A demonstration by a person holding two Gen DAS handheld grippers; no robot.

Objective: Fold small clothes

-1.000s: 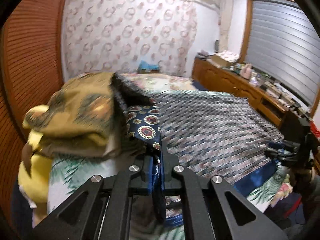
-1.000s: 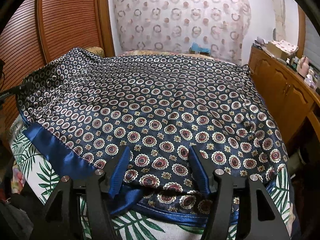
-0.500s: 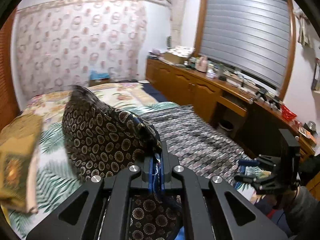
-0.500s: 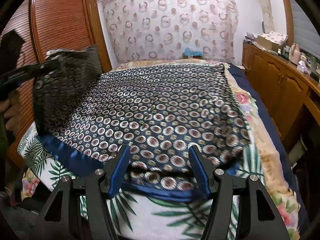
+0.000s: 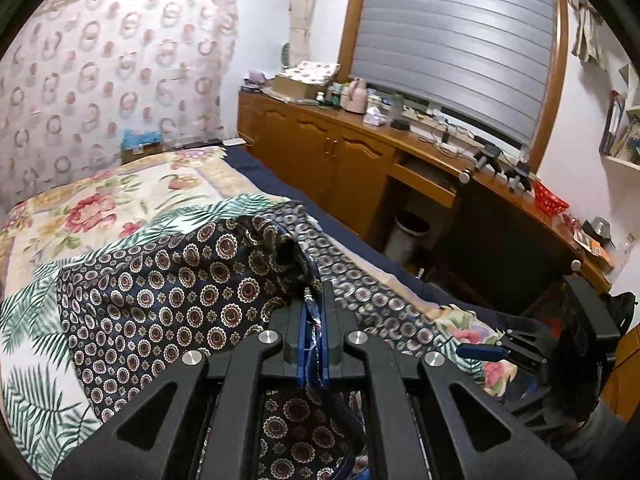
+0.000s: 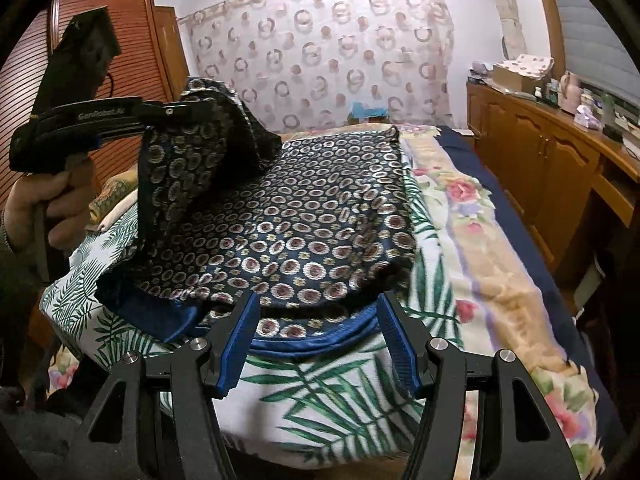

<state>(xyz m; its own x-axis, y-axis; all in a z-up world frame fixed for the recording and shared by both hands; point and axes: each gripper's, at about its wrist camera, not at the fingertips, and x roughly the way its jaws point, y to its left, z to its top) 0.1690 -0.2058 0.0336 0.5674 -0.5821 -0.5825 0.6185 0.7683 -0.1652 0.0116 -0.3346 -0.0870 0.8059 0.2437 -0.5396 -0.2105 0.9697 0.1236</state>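
The left gripper (image 5: 312, 332) is clenched on a corner of the patterned navy cloth (image 6: 304, 216), lifting it at the upper left of the right wrist view. The right gripper (image 6: 316, 344) stands released, low centre, its blue fingers (image 6: 236, 344) just above the cloth's near hem. The cloth lies across the bed (image 6: 480, 264).

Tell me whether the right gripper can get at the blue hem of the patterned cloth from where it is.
Probably yes: the right gripper stands open with the blue hem lying flat on the bed right between its fingers, nothing covering it.
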